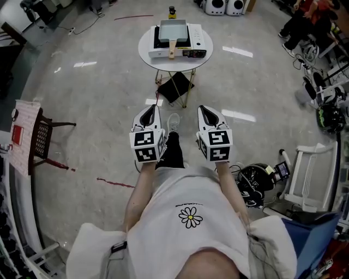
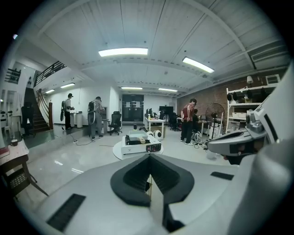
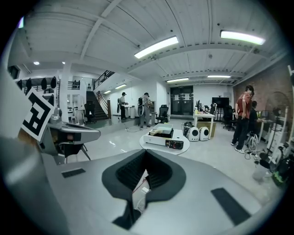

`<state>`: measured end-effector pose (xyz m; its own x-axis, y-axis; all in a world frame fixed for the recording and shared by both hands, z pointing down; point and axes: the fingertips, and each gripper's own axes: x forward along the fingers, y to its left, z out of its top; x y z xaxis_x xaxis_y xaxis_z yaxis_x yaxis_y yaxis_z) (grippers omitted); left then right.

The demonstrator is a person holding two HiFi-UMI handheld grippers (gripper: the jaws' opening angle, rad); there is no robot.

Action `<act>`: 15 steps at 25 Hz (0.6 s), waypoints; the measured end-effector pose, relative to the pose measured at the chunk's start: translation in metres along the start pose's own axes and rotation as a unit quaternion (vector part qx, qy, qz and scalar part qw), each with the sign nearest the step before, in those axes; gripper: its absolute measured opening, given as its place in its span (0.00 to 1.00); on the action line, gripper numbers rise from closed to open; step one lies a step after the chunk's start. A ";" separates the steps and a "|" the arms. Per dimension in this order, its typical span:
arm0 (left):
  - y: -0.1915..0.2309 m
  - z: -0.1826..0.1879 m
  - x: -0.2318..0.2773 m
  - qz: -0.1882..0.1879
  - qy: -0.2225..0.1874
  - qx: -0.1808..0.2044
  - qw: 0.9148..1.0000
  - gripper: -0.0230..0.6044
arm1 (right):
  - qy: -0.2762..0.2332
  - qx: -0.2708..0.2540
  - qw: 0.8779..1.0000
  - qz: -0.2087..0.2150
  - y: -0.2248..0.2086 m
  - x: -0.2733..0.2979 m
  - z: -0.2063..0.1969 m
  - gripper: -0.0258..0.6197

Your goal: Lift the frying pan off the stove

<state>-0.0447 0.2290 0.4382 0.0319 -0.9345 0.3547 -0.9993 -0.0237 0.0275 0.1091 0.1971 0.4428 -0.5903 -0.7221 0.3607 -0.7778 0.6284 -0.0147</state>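
your left gripper point(image 1: 152, 110) and right gripper point(image 1: 204, 110), mid-frame, have fingers point(image 2: 131, 176) pressed together on nothing; frying pan point(image 1: 172, 31) sits on the stove point(image 1: 161, 53) atop the round desk point(image 1: 143, 46) at upper centre, well apart

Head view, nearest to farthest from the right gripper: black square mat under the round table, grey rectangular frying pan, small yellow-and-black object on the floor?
1. Black square mat, on the floor between the legs of the round white table, ahead-left of the right gripper.
2. Grey rectangular frying pan, on the white stove atop the table.
3. Small yellow-and-black object, on the floor beyond the table.
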 end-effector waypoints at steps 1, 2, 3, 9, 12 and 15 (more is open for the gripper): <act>0.000 0.002 0.006 -0.002 0.000 0.001 1.000 0.03 | 0.001 -0.001 1.000 -0.001 -0.003 0.004 0.000 0.04; 0.001 0.004 0.012 -0.004 0.000 0.002 1.000 0.03 | 0.001 -0.002 1.000 -0.002 -0.006 0.009 0.001 0.04; 0.002 0.005 0.019 -0.005 0.001 0.002 1.000 0.03 | 0.001 -0.001 1.000 -0.005 -0.010 0.014 0.002 0.04; 0.013 0.016 0.061 -0.011 0.007 -0.002 1.000 0.03 | 0.013 0.006 1.000 -0.017 -0.031 0.053 0.004 0.04; 0.025 0.024 0.086 -0.012 0.011 -0.008 1.000 0.03 | 0.016 0.005 1.000 -0.020 -0.041 0.078 0.014 0.04; 0.036 0.038 0.118 -0.018 0.014 -0.013 1.000 0.03 | 0.019 0.009 0.999 -0.027 -0.053 0.105 0.026 0.04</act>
<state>-0.0777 0.1047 0.4451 0.0693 -0.9229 0.3787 -0.9968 -0.0484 0.0644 0.0824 0.0805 0.4573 -0.5391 -0.7433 0.3961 -0.8120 0.5836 -0.0101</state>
